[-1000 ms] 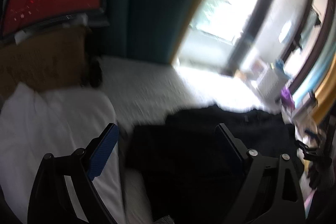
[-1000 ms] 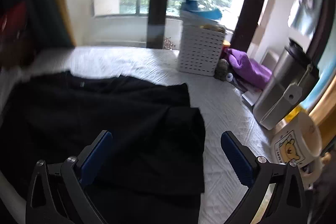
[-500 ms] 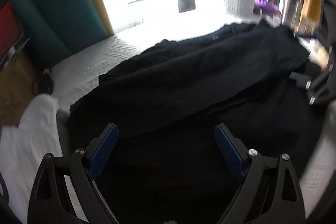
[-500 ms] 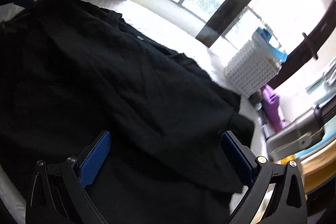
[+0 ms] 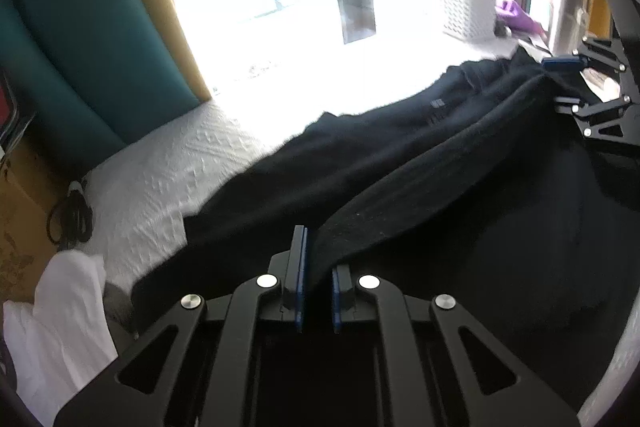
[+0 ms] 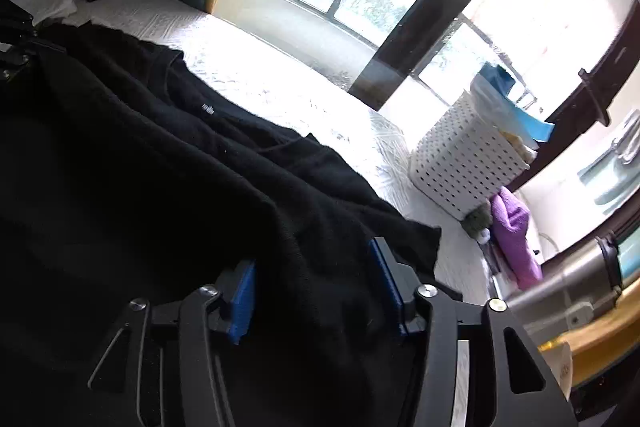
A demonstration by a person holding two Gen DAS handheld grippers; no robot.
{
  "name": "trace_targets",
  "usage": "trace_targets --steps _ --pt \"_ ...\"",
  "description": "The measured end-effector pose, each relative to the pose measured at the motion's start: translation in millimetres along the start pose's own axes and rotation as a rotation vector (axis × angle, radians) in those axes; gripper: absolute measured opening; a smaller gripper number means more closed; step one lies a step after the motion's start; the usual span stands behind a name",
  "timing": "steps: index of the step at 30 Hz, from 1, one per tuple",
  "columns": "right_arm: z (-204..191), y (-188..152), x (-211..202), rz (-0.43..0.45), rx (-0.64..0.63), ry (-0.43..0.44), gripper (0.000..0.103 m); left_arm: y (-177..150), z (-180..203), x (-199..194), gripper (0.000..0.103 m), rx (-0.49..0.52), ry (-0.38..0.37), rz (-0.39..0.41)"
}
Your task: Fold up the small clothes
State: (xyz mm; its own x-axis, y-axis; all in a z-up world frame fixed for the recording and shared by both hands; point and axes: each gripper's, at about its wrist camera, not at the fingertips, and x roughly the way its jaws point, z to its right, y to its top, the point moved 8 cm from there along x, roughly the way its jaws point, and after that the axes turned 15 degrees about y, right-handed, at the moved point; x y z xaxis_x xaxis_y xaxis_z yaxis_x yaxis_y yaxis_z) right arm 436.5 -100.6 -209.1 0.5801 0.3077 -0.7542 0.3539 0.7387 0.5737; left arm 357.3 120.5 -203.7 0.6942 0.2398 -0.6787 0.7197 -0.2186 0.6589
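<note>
Left gripper [image 5: 316,267] low over black garment [image 5: 420,167], pointing toward white basket [image 5: 468,7] — fingers nearly together, pinching raised fold of cloth. Right gripper [image 6: 316,287] low at garment's edge nearer basket [image 6: 460,163], tilted; fingers [image 6: 244,291] partly apart with cloth bunched between them — whether clamped, could not tell. Garment lay spread across white bed [image 5: 168,163], stretched between grippers. Purple cloth [image 6: 516,227] just beside basket.
</note>
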Motion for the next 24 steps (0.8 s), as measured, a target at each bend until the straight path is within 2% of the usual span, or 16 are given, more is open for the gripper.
trace_targets --steps 7,11,12,13,14,15,16,20,24 --pt "37.3 35.5 19.6 0.034 0.066 -0.018 0.054 39.7 -20.9 25.2 0.009 -0.036 0.029 0.030" --pt "55.4 49.5 40.5 0.017 0.089 -0.005 0.054 64.0 -39.1 40.0 0.018 -0.103 0.026 0.022" --pt "59.0 52.1 43.2 0.014 0.096 0.003 0.057 68.4 -43.6 45.3 0.027 -0.113 0.038 0.009" --pt "65.9 54.7 47.3 0.011 0.109 0.008 0.071 70.8 -47.5 47.9 0.041 -0.122 0.053 0.007" --pt "73.9 55.7 50.1 0.012 0.121 -0.001 0.079 73.5 -53.3 49.9 0.048 -0.137 0.070 0.011" --pt "80.9 57.4 50.5 0.022 0.127 -0.009 0.094 75.2 -58.8 51.3 0.058 -0.151 0.078 0.011" --pt "83.4 57.3 49.4 0.034 0.130 -0.012 0.103 75.9 -67.0 52.8 0.062 -0.177 0.074 0.006" --pt "88.1 51.3 42.8 0.057 0.185 0.031 0.103 71.1 -101.5 50.0 0.069 -0.282 0.079 -0.006" --pt "100.6 49.7 31.6 0.092 0.220 -0.009 0.103 59.4 -130.9 35.9 0.071 -0.329 0.105 -0.009"
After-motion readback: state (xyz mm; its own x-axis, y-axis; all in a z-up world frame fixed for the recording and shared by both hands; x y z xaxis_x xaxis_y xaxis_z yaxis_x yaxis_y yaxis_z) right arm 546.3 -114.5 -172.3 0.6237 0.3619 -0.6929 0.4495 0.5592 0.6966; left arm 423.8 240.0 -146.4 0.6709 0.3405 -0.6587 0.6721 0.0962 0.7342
